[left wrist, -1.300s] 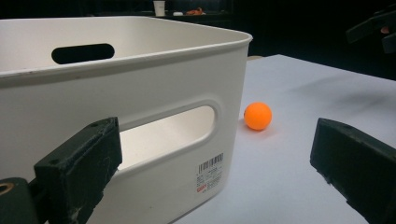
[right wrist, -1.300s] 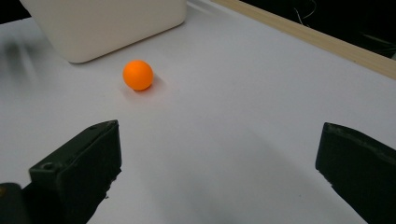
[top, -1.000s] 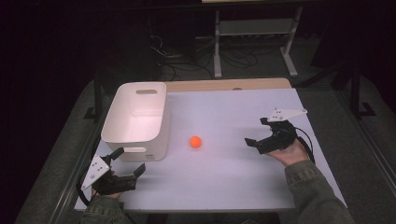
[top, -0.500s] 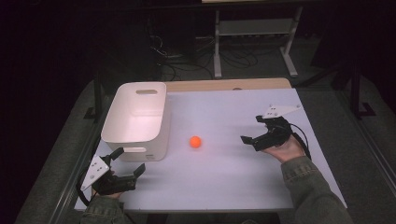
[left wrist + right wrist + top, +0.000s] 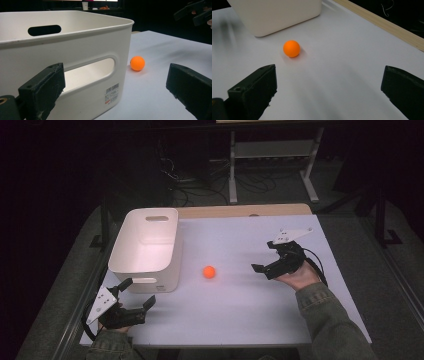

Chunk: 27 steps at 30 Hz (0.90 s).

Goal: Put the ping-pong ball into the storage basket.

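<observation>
Bin label: white bin (image 5: 75, 50) bore a barcode sticker (image 5: 111, 93), print too small to read.
Ball: orange ball (image 5: 209, 271) lay beside the bin.
Right claw (image 5: 265, 257): spread, empty, right of bin.
Left claw (image 5: 137, 294): spread, empty, near bin.

White flat table top (image 5: 250, 320), matte, lit pale under dark room. Light wooden strip (image 5: 245, 211) along its far edge; same strip runs diagonally at upper right in right gripper view (image 5: 382, 23). Pale metal shelf frame (image 5: 272, 150) standing behind table. Tangle of dark cables (image 5: 190, 175) on floor left of frame. Grey floor (image 5: 360, 235) around table.
</observation>
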{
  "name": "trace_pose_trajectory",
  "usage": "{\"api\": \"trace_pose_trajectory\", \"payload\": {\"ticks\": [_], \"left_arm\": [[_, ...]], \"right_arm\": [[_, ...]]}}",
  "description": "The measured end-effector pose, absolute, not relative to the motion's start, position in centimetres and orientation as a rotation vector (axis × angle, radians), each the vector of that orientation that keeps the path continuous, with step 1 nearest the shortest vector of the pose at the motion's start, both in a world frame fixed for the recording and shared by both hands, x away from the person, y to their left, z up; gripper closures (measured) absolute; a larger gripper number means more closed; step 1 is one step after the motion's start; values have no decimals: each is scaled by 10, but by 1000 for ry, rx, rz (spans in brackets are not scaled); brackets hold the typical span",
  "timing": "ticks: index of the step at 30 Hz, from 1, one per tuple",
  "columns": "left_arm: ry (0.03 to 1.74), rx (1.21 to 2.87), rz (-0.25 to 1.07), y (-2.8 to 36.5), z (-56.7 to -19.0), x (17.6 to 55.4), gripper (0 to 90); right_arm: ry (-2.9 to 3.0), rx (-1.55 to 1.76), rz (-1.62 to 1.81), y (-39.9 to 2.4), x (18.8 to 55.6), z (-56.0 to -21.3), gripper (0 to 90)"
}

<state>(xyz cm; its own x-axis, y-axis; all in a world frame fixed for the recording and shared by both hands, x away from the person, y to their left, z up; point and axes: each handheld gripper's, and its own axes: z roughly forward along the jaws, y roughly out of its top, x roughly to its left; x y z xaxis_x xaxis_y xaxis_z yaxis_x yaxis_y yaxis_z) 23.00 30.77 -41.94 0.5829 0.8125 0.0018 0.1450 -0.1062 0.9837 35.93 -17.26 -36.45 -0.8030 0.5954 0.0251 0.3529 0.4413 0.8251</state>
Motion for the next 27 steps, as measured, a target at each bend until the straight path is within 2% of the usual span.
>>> {"api": "trace_pose_trajectory", "payload": {"ticks": [27], "left_arm": [[819,1604,685,308,-419,229,16]], "right_arm": [[2482,762,1271,-152,372,-358,0]]}}
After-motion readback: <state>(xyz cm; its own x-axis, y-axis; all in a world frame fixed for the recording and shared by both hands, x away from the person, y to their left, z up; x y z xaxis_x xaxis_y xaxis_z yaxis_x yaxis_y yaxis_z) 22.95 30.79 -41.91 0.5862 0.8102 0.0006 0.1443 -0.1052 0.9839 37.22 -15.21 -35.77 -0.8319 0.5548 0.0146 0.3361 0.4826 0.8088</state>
